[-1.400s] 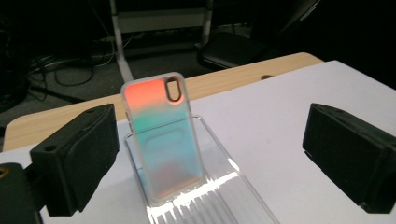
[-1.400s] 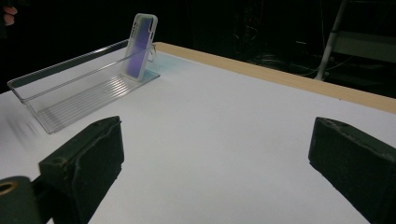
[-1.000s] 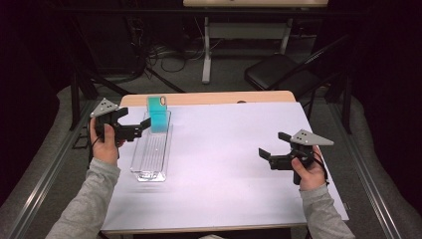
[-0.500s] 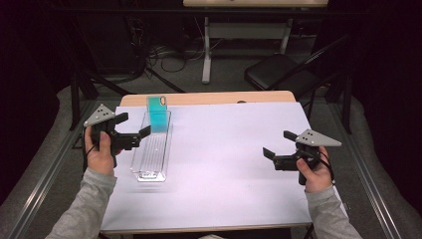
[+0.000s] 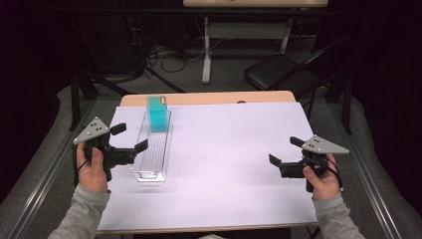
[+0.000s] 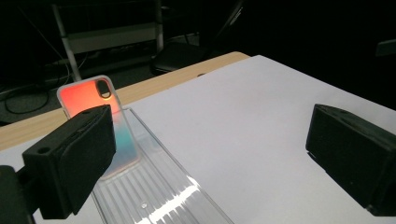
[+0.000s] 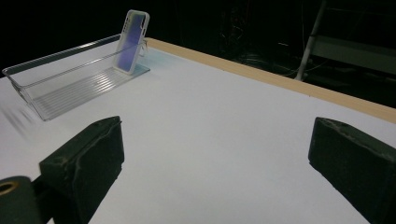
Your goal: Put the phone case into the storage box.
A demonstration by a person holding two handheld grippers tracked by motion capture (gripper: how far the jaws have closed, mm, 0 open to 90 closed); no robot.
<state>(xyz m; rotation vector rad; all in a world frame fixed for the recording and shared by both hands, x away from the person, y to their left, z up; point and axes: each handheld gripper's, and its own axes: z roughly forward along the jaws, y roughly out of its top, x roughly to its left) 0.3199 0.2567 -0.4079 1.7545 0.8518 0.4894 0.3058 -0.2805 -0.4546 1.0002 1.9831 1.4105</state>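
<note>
My left claw (image 5: 135,138) is released, its jaws wide beside the clear tray (image 5: 152,152); my right claw (image 5: 282,152) hangs released too, well apart. The phone case (image 5: 159,115) stands tilted at the tray's far end. I judge it light, thin and slippery, best pinched by its edges. My left gripper view shows it orange (image 6: 95,112); from above it looks teal.
</note>
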